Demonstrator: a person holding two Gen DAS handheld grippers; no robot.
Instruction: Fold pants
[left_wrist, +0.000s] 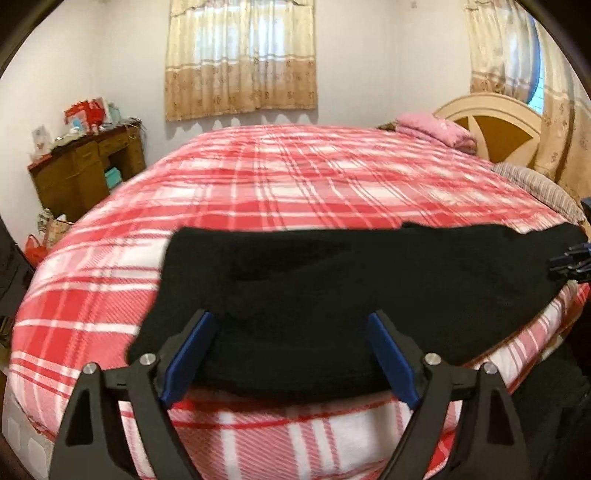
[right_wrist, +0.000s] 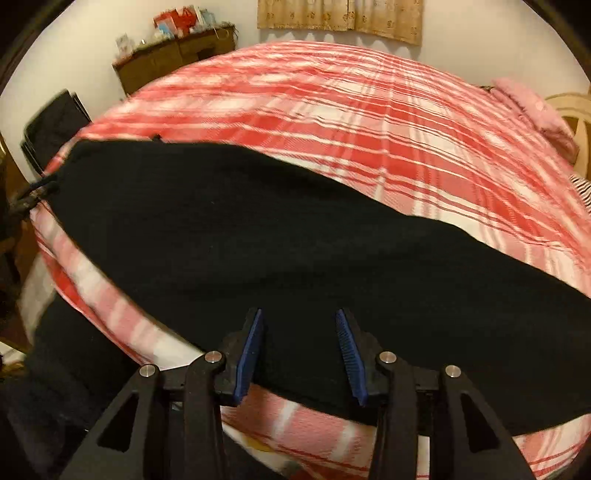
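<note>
Black pants (left_wrist: 332, 280) lie stretched flat along the near edge of a bed covered by a red and white plaid blanket (left_wrist: 295, 177). My left gripper (left_wrist: 291, 317) hovers over the pants' near left part with its jaws wide apart and nothing pinched. Its blue pads (left_wrist: 188, 354) flank the dark cloth. In the right wrist view the pants (right_wrist: 258, 229) run diagonally across the blanket (right_wrist: 369, 110). My right gripper (right_wrist: 299, 312) is open above their near edge, a gap showing between its pads. The other gripper (right_wrist: 35, 192) shows at the pants' far left end.
A wooden desk (left_wrist: 85, 170) piled with clutter stands by the far left wall. A pink folded quilt (left_wrist: 436, 129) and a cream headboard (left_wrist: 495, 122) are at the far right. Curtains (left_wrist: 240, 59) hang behind the bed. A dark object (right_wrist: 55, 125) stands beside the bed's left corner.
</note>
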